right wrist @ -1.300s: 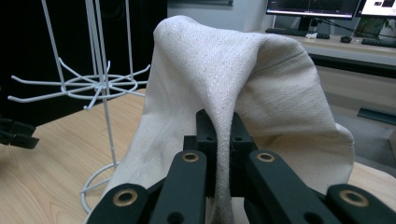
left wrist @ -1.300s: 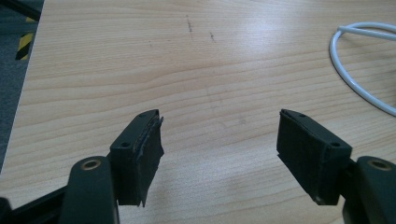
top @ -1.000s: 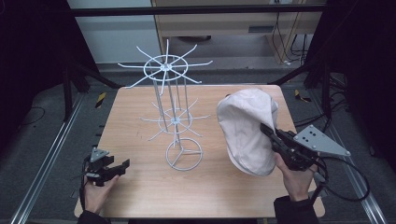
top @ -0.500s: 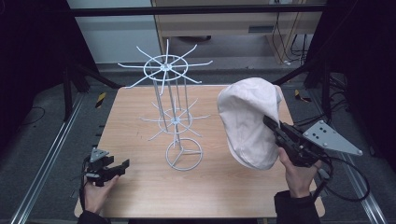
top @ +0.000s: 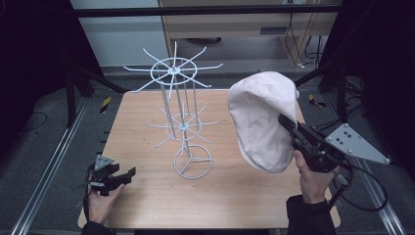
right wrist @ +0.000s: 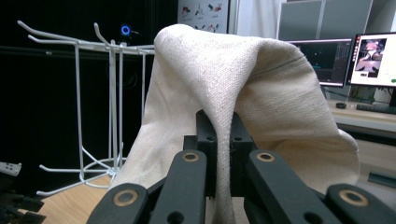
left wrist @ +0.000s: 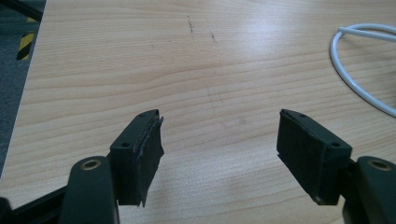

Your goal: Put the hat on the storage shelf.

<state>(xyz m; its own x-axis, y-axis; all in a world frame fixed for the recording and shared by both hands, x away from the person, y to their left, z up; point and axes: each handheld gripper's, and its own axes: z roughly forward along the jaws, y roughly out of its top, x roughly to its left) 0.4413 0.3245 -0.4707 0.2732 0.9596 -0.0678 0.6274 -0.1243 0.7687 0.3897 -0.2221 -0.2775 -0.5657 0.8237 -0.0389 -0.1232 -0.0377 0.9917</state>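
My right hand-held gripper (top: 286, 123) pinches a fold of the cream woven cloth cap (top: 262, 117), right of frame; my left hand-held gripper (top: 128, 173) gapes empty over the woodgrain table (top: 147, 112), lower left.

Cream cap (top: 262, 120) lifted slightly higher and farther from the desk's near edge, carried by the right tongs (top: 284, 120), now hanging more upright.

The left gripper (top: 110, 177) sits low at about 8 o'clock, its jaws wide apart with nothing between them. The right gripper (top: 285, 122) is lifted at about 4 o'clock, its jaws squeezed tight, pointing toward 10 o'clock.
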